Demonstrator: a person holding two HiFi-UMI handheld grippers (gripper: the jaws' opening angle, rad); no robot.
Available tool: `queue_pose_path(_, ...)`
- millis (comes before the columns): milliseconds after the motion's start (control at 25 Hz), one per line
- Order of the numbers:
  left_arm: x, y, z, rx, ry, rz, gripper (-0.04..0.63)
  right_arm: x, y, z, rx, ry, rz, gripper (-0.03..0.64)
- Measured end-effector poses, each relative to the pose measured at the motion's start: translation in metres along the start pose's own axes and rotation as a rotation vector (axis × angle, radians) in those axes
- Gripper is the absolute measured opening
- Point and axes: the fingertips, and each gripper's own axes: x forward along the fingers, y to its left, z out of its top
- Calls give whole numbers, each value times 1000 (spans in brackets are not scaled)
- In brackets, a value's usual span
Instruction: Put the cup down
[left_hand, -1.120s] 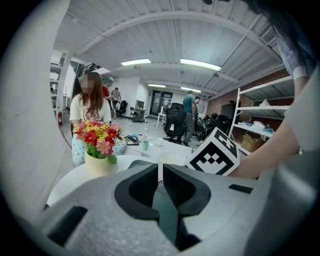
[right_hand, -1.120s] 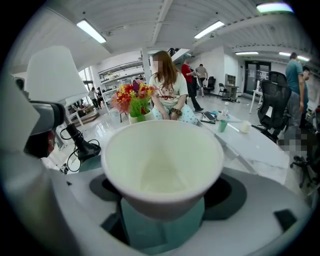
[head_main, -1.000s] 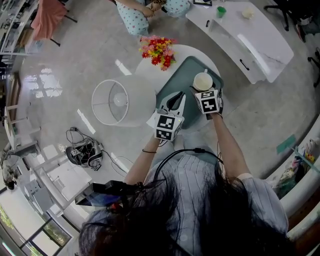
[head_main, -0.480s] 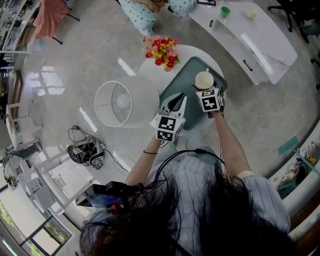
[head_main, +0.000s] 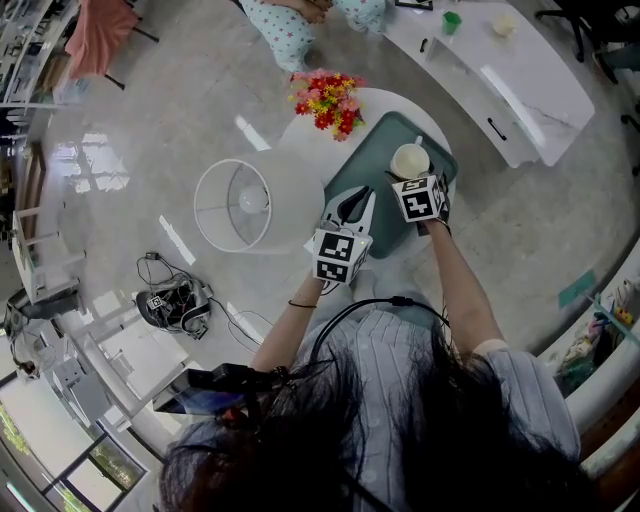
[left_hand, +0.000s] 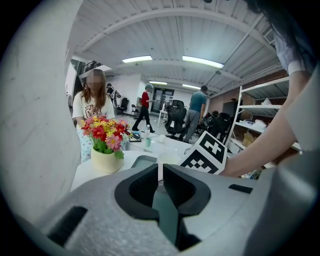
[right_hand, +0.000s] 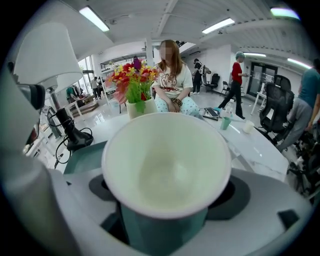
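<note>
Head view | right tool grips cup | near tray far edge

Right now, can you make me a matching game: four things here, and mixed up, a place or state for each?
1. cup
2. left gripper
3. flowers
4. tray

A. jaws together, nothing between them
B. green, lying on the round table
C. gripped by the right gripper
D. standing in a cream pot

Pairs: 1-C, 2-A, 3-D, 4-B

the person wears a pale striped short-sleeved shirt, a black neck cable and black wristband.
</note>
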Motion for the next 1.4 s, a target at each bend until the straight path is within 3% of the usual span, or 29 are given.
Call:
queue_pose_path(320, -5, 2, 0, 7, -7, -10, 37, 5, 4, -8, -24, 66, -20, 436)
queue_pose_path(680, -12, -2, 0, 17, -13, -31, 37, 1, 5, -20, 63, 128, -25, 436)
queue_pose_path(1080, -15, -12, -1, 38, -18, -73, 37, -25, -2, -37, 147, 117, -67, 434)
queue_pose_path(1400, -23, -18, 5, 34, -43, -95, 37, -59, 6, -29, 255, -13, -84, 434)
